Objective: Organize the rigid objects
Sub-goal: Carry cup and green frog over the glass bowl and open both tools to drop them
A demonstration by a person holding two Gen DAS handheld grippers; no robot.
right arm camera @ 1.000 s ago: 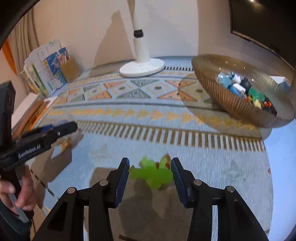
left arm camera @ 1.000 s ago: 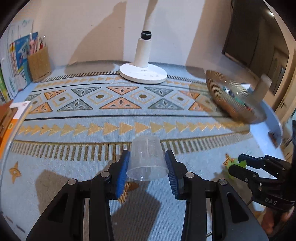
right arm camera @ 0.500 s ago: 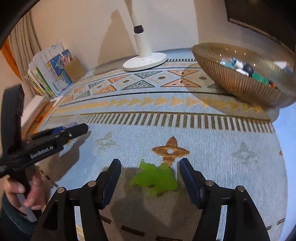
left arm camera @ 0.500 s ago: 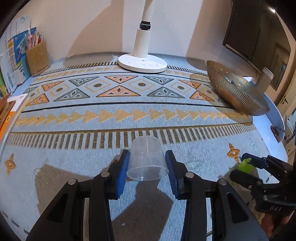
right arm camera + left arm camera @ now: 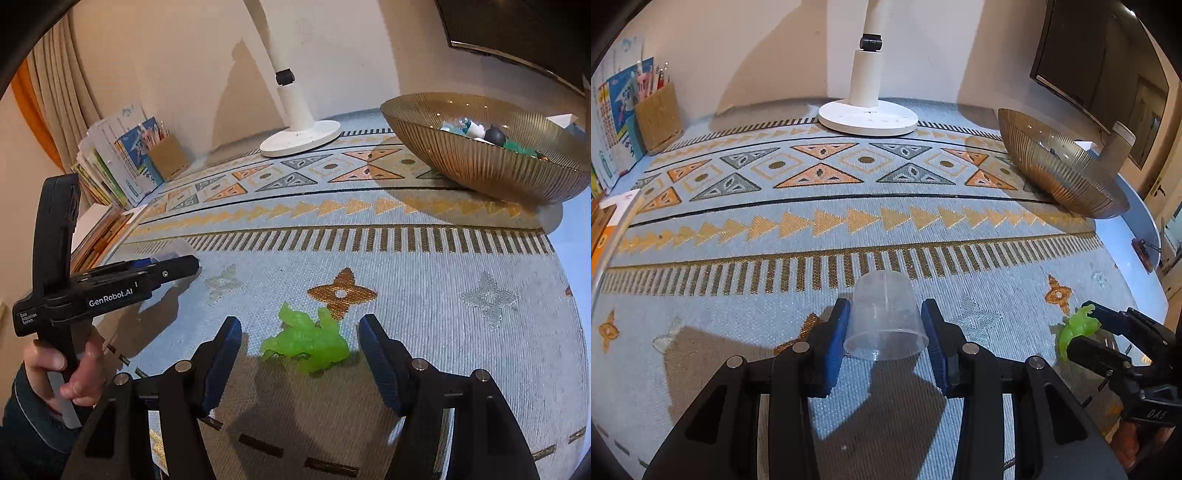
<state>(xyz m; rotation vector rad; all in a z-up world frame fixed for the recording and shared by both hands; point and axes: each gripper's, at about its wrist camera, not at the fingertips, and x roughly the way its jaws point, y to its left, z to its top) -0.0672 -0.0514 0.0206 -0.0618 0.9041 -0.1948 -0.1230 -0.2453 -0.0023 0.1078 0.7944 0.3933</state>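
My left gripper (image 5: 885,328) is shut on a clear plastic cup (image 5: 884,317), held upside down above the patterned cloth. My right gripper (image 5: 301,343) is open, its jaws standing on either side of a green toy figure (image 5: 308,341) that lies on the cloth without touching them. The green toy also shows at the right of the left wrist view (image 5: 1076,328), between the right gripper's fingers (image 5: 1108,321). The left gripper shows at the left of the right wrist view (image 5: 177,267). A gold ribbed bowl (image 5: 480,162) holding several small toys stands at the back right.
A white lamp base (image 5: 868,118) stands at the back middle. A cork pen holder (image 5: 659,118) and stacked books (image 5: 110,162) sit at the back left. The table's rounded edge (image 5: 1145,236) runs along the right, past the bowl (image 5: 1056,170).
My right gripper has opened wide and let go of the green toy, which now lies on the cloth. My left gripper keeps the cup and has lowered slightly toward the table.
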